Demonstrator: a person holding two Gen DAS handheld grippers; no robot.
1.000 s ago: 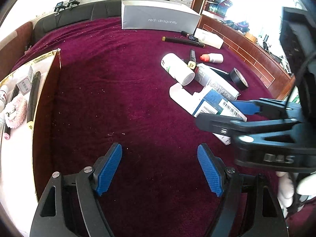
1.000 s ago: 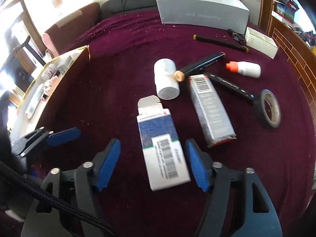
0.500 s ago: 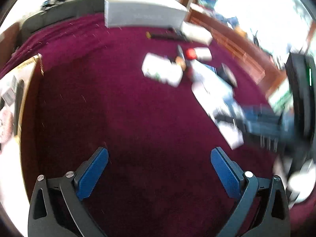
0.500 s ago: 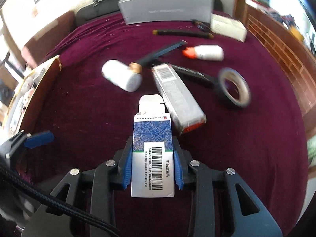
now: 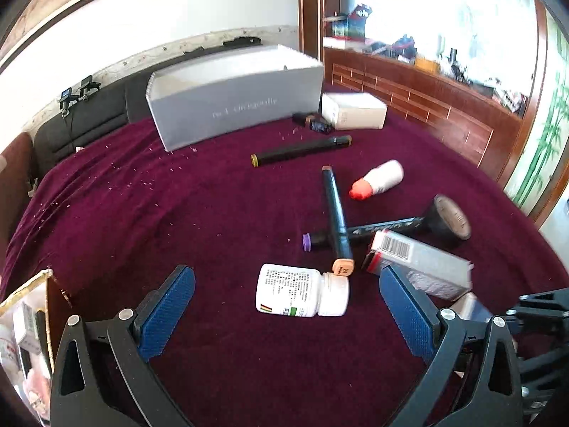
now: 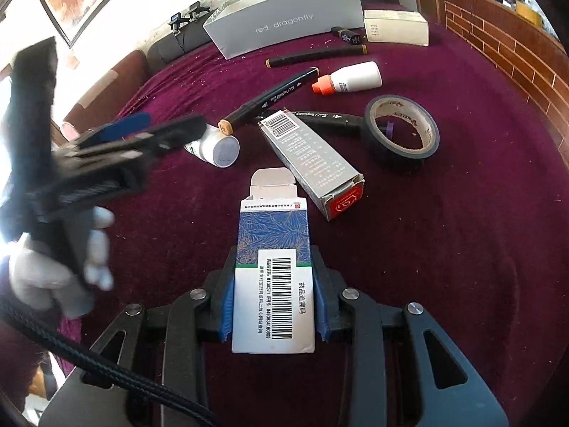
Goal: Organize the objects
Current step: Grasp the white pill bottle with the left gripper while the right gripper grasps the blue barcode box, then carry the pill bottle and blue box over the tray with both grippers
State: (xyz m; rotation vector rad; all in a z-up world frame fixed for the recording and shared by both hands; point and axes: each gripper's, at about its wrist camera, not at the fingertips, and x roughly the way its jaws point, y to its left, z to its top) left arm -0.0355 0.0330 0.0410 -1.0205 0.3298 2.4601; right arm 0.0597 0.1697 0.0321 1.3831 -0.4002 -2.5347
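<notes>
My right gripper (image 6: pixel 274 295) is shut on a blue and white medicine box (image 6: pixel 274 249) with its top flap open, both pads pressed on its sides. Wide open, my left gripper (image 5: pixel 284 306) hovers over the maroon cloth, and a white pill bottle (image 5: pixel 302 290) lies on its side between and just beyond the fingers, untouched. In the right wrist view the left gripper (image 6: pixel 142 131) reaches in from the left over the pill bottle (image 6: pixel 215 147), held by a white-gloved hand (image 6: pixel 53 270). A grey carton (image 6: pixel 311 162) lies right of the bottle.
Black markers (image 5: pixel 334 213) (image 5: pixel 300 151), a red-capped white bottle (image 5: pixel 378 179), a black tape roll (image 6: pixel 402 130), a large grey box (image 5: pixel 234 101) and a white box (image 5: pixel 354 110) lie further back. A gold-edged tray (image 5: pixel 25 320) with small items sits at the near left.
The right gripper closed on the blue and white box. The left gripper opened wider and swung toward the pile, so the pill bottle now lies between its fingers.
</notes>
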